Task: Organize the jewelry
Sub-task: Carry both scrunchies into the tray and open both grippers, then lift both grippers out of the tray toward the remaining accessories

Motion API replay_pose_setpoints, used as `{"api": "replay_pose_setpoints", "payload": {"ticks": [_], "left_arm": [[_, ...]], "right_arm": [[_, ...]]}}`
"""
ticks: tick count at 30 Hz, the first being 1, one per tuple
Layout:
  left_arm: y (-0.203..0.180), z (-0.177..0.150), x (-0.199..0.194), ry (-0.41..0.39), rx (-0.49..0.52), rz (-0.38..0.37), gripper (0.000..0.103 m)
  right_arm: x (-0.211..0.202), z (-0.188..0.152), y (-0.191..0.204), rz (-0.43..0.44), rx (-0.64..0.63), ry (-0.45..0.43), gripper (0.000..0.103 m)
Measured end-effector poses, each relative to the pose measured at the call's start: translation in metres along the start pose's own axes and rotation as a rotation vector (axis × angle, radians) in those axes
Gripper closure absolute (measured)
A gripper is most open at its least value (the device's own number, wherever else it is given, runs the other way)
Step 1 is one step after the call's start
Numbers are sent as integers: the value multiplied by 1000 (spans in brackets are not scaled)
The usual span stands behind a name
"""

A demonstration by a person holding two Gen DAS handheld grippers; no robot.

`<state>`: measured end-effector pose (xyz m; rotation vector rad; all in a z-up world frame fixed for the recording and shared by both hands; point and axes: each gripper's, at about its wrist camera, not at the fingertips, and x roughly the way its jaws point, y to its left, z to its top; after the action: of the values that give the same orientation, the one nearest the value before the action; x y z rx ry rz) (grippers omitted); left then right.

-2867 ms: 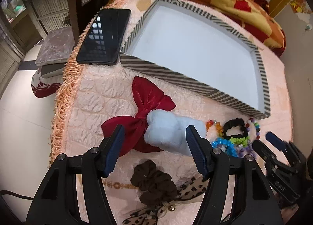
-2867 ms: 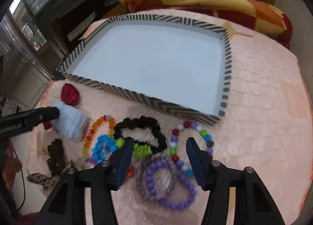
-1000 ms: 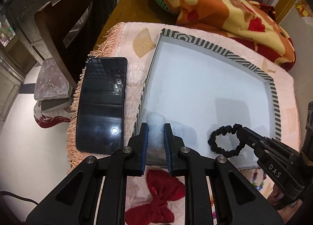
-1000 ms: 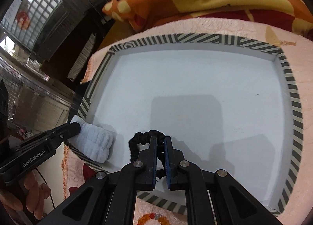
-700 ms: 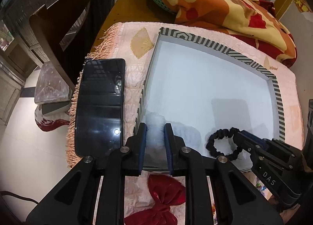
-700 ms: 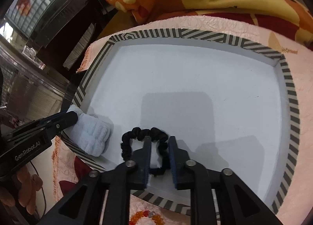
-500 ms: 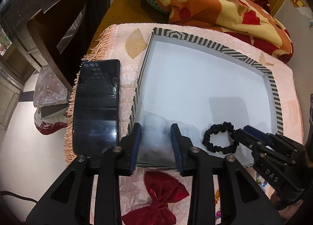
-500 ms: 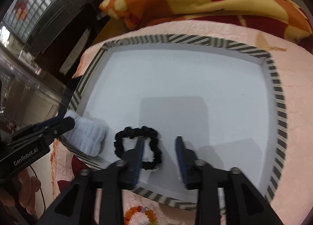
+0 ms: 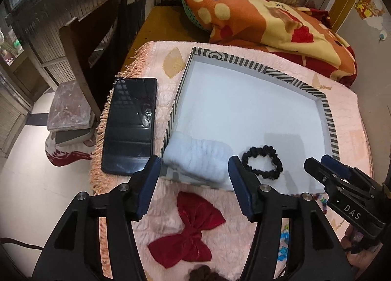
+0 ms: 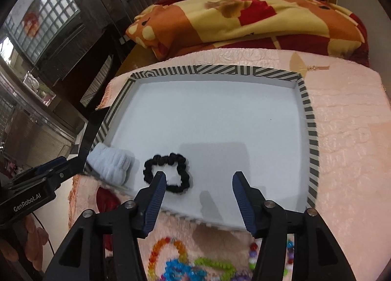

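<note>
In the striped tray (image 10: 310, 119), black scrunchie (image 10: 168, 173) lies beside the right claw (image 10: 199, 193) — spread, empty.

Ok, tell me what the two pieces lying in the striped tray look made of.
Pale blue band: seemingly plush, fuzzy fabric, matte, with soft ribbed puffs. Black scrunchie: gathered cloth, probably over elastic, its ruffled ring slightly glossy. Tray: likely printed cardboard, thin stiff walls.

Both wrist views close above near edge, facing forward, sharing striped tray (image 9: 328, 119) (image 10: 309, 119), black scrunchie (image 9: 262, 165) (image 10: 168, 171)
</note>
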<state>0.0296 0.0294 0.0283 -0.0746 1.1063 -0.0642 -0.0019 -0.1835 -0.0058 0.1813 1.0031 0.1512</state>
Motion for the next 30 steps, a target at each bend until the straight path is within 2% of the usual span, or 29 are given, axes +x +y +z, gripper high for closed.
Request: {"api": "replay_pose_setpoints", "payload": {"ticks": [5, 9, 30], "left_arm": [[-5, -17, -13, -21, 0, 21, 45], [-10, -30, -23, -29, 1, 27, 45], [-32, -102, -60, -25, 10, 10, 43]], "right_arm": [[-16, -15, -1, -7, -6, -13, 47], [-28, -30, -4, -15, -8, -21, 42], [-75, -106, -21, -38, -11, -10, 40]]}}
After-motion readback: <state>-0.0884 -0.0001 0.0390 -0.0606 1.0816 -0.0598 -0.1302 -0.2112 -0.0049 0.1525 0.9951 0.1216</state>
